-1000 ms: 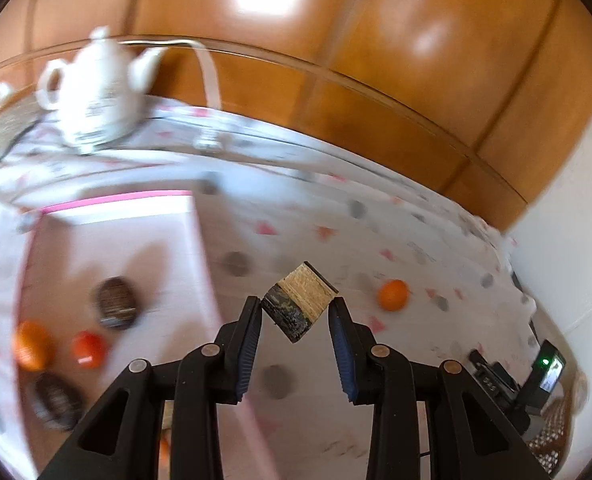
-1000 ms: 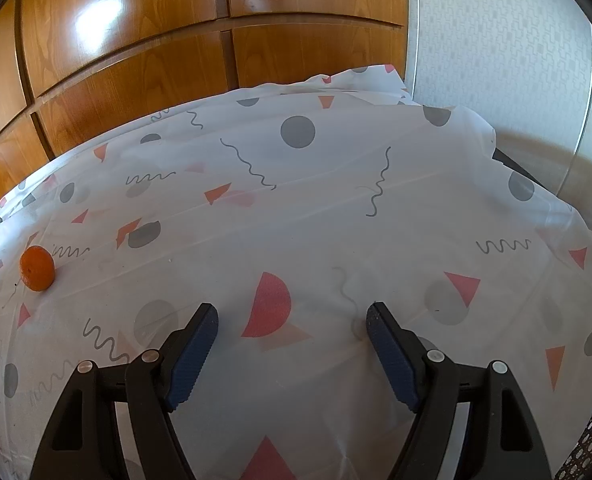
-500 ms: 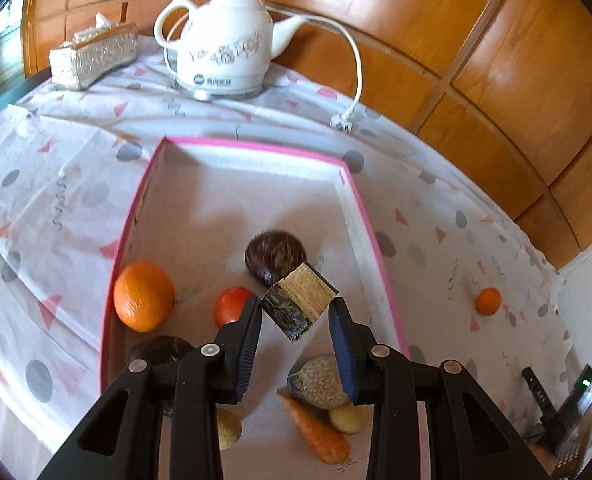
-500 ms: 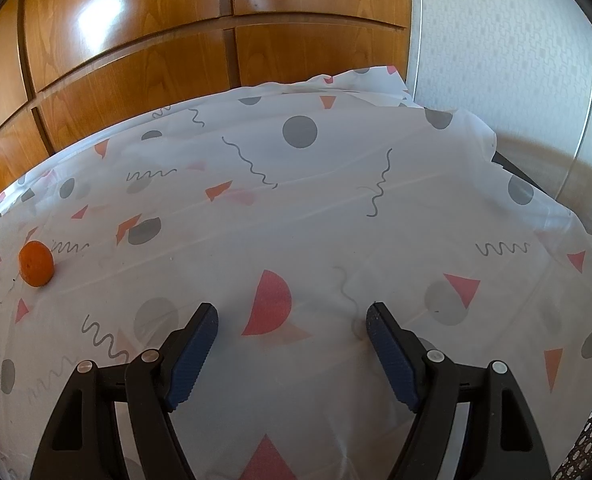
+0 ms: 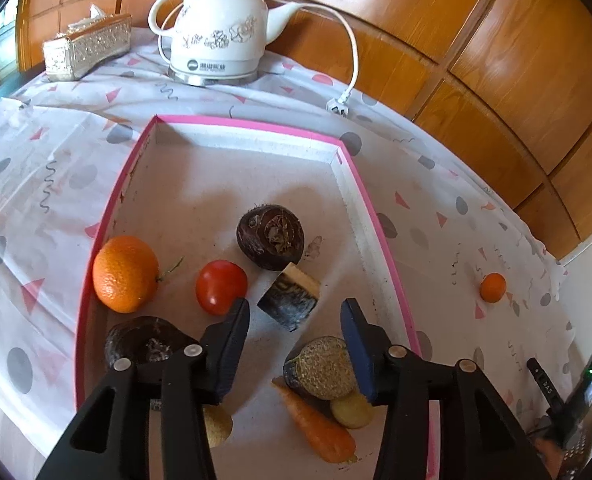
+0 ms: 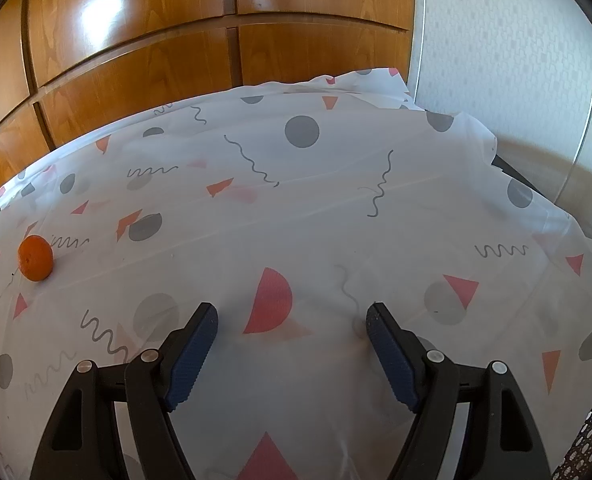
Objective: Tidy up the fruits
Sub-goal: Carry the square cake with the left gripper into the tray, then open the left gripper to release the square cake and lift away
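Cut piece [image 5: 289, 301]: dark rind, pale fibrous cut face, lying free in the pink-rimmed tray [image 5: 379, 236] beside the tomato [image 5: 221, 287].
Left gripper [image 5: 295, 322]: jaws spread, holding nothing, above the piece.
Right gripper [image 6: 292, 326]: jaws apart, empty, over the desk cloth [image 6: 335, 208].
Small orange [image 6: 35, 258]: on the cloth, outside the tray.

White electric kettle [image 5: 220, 28] far on patterned tablecloth [image 6: 335, 200]; tissue box [image 5: 86, 46] far left; unplugged cord [image 5: 349, 60] right of kettle.

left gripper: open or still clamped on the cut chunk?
Open. The left gripper has its jaws spread wide, and the cut chunk sits between them with gaps on both sides, over the pink-rimmed tray.
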`<state>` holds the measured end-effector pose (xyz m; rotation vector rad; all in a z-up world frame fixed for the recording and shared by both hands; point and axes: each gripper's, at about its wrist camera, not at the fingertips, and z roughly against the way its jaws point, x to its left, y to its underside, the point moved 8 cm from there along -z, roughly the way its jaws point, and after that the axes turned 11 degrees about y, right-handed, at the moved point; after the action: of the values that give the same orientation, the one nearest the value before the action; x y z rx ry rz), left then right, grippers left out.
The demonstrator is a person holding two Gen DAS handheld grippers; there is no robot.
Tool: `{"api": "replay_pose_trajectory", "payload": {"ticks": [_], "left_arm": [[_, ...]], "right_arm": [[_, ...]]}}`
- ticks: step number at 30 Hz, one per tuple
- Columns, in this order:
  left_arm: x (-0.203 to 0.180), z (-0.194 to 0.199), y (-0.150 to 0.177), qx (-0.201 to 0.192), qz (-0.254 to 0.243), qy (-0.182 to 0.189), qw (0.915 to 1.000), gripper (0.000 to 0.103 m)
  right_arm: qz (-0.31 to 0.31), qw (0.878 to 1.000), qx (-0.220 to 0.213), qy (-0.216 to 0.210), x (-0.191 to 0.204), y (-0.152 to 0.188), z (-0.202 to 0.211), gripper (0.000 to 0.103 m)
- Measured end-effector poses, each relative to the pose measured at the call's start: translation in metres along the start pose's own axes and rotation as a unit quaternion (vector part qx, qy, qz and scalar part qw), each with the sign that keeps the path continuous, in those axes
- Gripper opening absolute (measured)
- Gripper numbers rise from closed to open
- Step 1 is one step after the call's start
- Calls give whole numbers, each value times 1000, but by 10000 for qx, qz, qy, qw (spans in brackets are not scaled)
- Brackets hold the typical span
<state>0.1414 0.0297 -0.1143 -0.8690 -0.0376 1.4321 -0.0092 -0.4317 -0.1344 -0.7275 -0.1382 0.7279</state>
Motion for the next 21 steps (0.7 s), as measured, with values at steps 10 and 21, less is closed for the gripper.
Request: {"api": "replay_pose_trajectory", "payload": {"ticks": [10, 21], "left_arm": [[4, 35, 13, -366, 1, -446, 9983, 54], [14, 62, 25, -644, 58, -693, 9955, 54]], "right_arm": [[7, 10000, -1, 0, 0, 1, 1, 79], [9, 10000, 1, -1, 0, 1, 1, 79]]}}
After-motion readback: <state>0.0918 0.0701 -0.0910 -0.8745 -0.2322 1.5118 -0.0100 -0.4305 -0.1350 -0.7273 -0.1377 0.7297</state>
